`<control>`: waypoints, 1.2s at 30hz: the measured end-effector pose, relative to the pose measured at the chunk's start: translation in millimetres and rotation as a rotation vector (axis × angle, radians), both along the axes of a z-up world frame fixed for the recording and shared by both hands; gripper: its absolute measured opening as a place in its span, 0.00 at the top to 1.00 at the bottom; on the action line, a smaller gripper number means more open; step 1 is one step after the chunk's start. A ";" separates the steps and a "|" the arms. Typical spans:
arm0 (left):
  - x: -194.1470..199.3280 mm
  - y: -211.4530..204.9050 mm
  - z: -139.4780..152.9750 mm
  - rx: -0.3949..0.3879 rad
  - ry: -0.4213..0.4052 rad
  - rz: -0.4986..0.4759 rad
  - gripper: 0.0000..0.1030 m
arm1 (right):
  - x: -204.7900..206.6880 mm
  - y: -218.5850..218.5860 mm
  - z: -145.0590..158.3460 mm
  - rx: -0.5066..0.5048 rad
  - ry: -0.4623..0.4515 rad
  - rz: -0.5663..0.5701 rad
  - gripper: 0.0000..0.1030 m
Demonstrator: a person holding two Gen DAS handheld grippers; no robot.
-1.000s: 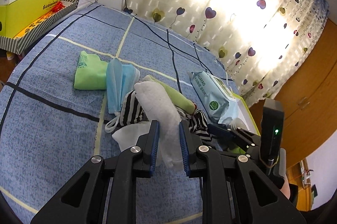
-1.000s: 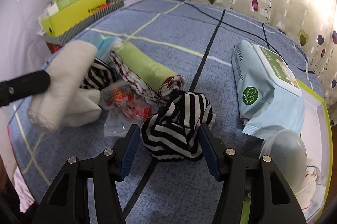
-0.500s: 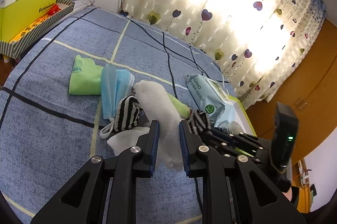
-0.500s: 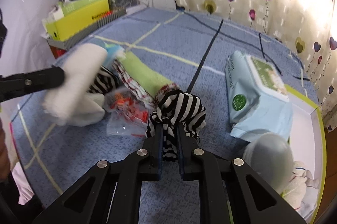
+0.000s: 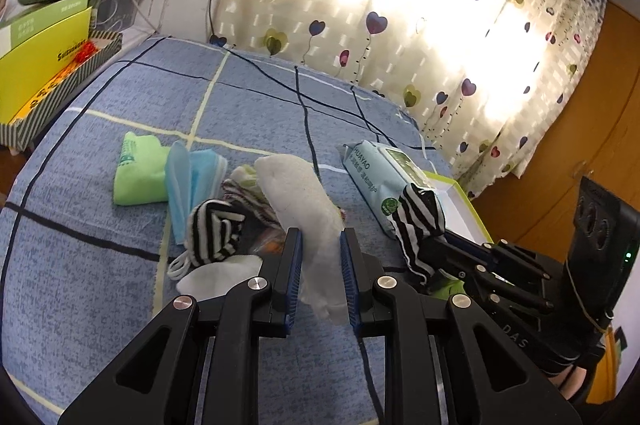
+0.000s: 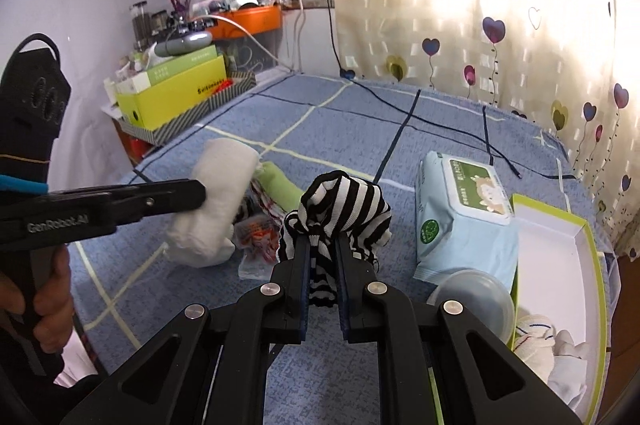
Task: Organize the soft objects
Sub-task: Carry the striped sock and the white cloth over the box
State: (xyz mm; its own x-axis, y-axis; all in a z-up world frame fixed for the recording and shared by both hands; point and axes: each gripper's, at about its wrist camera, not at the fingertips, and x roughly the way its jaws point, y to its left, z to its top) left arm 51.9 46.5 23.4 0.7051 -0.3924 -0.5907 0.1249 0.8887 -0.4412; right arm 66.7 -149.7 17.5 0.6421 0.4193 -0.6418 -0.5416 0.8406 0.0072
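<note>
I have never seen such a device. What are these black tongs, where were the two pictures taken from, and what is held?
A person holds two hand grippers, each carrying a camera that looks along its fingers. In the left view, the left gripper clamps a white towel. In the right view, the right gripper clamps a striped cloth. Both hang above a blue bedspread. On it lie a wipes pack, blue face masks, a green cloth and a green-rimmed box.
</note>
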 end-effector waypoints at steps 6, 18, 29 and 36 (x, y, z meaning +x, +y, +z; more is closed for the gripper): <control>5.9 -18.7 8.3 0.033 -0.012 -0.023 0.80 | -4.9 -17.2 8.8 0.043 -0.024 -0.003 0.89; 20.1 -52.8 18.2 0.078 -0.017 -0.069 0.80 | -3.4 -55.9 18.1 0.101 -0.054 -0.046 0.89; 27.3 -83.5 26.3 0.119 -0.033 -0.119 0.80 | -4.8 -85.7 19.7 0.129 -0.072 -0.110 0.89; 31.6 -103.1 32.2 0.126 -0.052 -0.165 0.80 | -3.8 -110.0 20.6 0.139 -0.083 -0.164 0.89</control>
State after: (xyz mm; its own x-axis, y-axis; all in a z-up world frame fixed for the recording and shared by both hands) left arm 83.6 -56.7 55.6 0.6680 -0.4306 -0.6070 0.2931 0.9019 -0.3172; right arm 62.9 -259.7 38.1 0.7573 0.3854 -0.5273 -0.4012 0.9115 0.0901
